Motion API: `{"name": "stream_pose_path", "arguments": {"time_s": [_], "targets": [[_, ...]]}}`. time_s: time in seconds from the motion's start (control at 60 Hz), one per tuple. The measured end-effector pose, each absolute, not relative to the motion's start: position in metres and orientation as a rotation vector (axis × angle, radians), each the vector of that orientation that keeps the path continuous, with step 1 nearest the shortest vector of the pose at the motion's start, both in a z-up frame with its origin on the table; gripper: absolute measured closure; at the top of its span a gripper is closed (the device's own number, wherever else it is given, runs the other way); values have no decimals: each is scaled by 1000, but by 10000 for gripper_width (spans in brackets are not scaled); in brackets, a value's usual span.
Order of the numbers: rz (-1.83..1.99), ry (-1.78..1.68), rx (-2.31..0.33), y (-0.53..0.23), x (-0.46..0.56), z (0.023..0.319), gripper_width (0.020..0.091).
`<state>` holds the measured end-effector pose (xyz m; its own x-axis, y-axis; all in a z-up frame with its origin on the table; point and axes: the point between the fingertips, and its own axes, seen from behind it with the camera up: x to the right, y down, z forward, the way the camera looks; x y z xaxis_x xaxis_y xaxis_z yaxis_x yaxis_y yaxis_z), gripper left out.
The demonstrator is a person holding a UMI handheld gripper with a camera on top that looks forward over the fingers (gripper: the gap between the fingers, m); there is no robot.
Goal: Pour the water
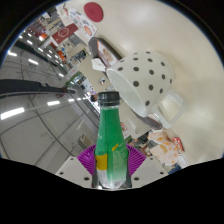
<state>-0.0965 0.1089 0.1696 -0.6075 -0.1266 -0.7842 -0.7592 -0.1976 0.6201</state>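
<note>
A green plastic bottle (111,135) with a yellow label and a white neck stands between my gripper's (112,160) two fingers, whose purple pads (90,157) press on its lower body from both sides. The gripper is shut on the bottle and holds it lifted. Beyond the bottle's neck, tilted across the view, is a white mug with black dots (145,80); its open mouth (108,52) faces the far left and its handle (168,104) points toward the right. The bottle's mouth sits just below the mug's near side.
Behind the mug is a white table (170,30) bearing a small red round thing (93,11) and some packets (65,33). Printed papers or packets (165,140) lie right of the bottle. At the left is a room with ceiling lights (30,100).
</note>
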Motion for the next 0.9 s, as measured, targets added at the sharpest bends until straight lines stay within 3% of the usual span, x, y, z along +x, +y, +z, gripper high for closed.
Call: {"name": "stream_pose_path", "arguments": {"time_s": [0.217, 0.333, 0.517, 0.633, 0.783, 0.9], "targets": [[1973, 1654, -942, 120, -86, 182, 724], [2033, 1548, -1003, 95, -95, 203, 723], [1660, 762, -1353, 66, -63, 294, 722], [977, 301, -1567, 91, 17, 297, 721], [222, -95, -1622, 114, 142, 251, 722], [34, -189, -1719, 118, 195, 174, 721]]}}
